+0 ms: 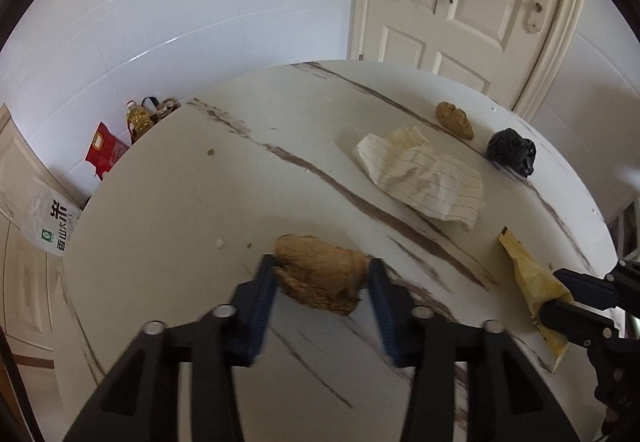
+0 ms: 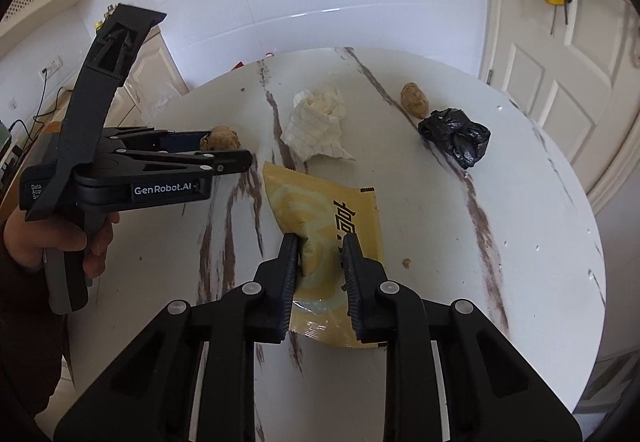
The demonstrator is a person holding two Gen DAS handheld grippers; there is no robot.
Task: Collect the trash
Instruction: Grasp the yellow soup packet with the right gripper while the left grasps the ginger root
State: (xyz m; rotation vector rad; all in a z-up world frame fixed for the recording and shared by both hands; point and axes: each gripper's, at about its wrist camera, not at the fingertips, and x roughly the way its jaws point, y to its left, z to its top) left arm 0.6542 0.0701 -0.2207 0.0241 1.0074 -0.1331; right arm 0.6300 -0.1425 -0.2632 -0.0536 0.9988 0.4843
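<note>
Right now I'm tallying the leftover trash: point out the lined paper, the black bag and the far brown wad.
lined paper (image 1: 424,174), left wrist view, crumpled middle.
black bag (image 2: 456,136), right wrist view, centre.
far brown wad (image 2: 414,100), right wrist view, middle.

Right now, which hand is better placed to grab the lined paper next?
Neither is free: left gripper clamps a brown wad, right gripper pinches the yellow wrapper. Once emptied, probably right: the lined paper lies just beyond its wrapper.

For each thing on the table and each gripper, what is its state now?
left gripper: shut on brown paper ball
right gripper: shut on yellow wrapper, pinching it
lined paper: crumpled, lying loose
black bag: wadded, untouched
second brown ball: lying at far edge
door: closed
</note>
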